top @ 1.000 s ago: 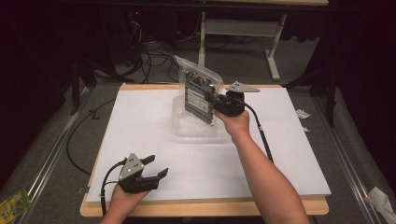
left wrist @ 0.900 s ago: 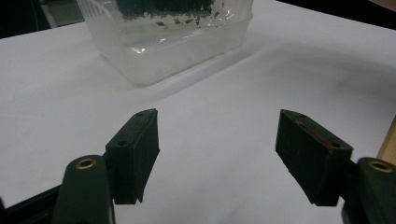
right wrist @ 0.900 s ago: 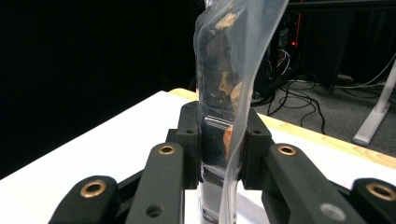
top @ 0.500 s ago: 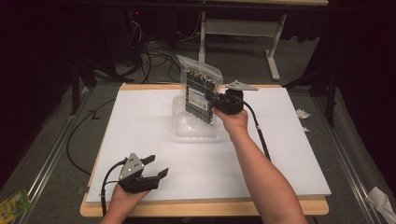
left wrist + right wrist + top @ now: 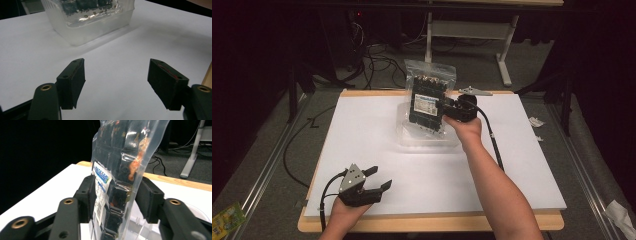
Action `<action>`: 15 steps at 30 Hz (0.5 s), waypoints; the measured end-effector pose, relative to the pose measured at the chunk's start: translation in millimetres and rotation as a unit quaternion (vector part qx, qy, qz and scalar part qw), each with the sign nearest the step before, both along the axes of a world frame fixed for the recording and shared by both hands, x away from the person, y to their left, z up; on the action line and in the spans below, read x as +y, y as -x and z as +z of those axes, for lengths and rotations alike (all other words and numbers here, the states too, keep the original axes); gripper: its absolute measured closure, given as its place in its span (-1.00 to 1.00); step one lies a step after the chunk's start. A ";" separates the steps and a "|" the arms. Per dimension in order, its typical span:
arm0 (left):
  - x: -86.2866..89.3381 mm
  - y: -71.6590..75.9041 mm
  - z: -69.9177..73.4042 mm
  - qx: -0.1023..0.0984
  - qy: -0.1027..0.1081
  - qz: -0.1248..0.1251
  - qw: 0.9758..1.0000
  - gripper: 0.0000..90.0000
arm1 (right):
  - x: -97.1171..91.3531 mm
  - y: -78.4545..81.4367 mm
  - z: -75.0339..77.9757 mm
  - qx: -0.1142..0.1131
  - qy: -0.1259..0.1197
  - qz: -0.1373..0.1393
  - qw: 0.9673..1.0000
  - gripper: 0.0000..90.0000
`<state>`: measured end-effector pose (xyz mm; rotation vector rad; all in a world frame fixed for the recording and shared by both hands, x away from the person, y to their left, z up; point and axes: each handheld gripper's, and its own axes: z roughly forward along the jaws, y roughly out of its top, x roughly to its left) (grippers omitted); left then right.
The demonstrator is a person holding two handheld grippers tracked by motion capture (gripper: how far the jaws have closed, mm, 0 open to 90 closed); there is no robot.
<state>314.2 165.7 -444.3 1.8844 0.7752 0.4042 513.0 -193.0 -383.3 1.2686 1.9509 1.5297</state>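
The right gripper (image 5: pixel 447 106) is reaching out over the far middle of the table, its two jaws closing from either side on a clear plastic bag (image 5: pixel 428 97) of dark blocky parts. In the right gripper view the right gripper (image 5: pixel 115 195) is pinching that clear plastic bag (image 5: pixel 120 165) about halfway up, one pad pressing on the side bearing a white and blue label (image 5: pixel 101 178), the other pad pressing on the opposite face. The bag is standing upright, its sealed top pointing toward twelve o'clock in the high view, and its lower end is sitting inside a clear plastic tub (image 5: pixel 427 136) that is resting on the white sheet (image 5: pixel 362 130) covering the table. The person's right hand (image 5: pixel 464 129) is wrapping the gripper body at about five o'clock from the bag.

The left gripper (image 5: pixel 374 181) is lying low near the table's front edge, at about seven o'clock from the tub and well apart from it. Its jaws are standing wide apart with nothing between them; in the left gripper view the left gripper (image 5: pixel 116 77) is framing bare white sheet (image 5: pixel 117 57), with the clear plastic tub (image 5: pixel 92 22) sitting farther off at twelve o'clock.
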 end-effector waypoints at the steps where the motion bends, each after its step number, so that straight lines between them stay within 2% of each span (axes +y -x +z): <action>1: -0.1 -0.2 0.0 0.000 -0.001 -0.001 1.000 -0.32 | -0.8 0.2 0.6 0.002 -0.003 -0.001 1.000 0.12; 6: -0.6 0.7 0.6 -0.002 -0.002 -0.001 1.000 -0.32 | -4.5 1.8 4.4 0.005 -0.012 -0.001 1.000 0.00; 10: -0.7 -0.1 -0.1 -0.001 -0.004 0.000 1.000 -0.32 | -6.0 3.4 6.9 0.004 -0.007 -0.001 1.000 -0.07; 15: -0.7 0.9 1.2 -0.004 -0.001 0.002 1.000 -0.32 | -7.4 8.9 8.7 0.014 0.002 0.006 1.000 -0.24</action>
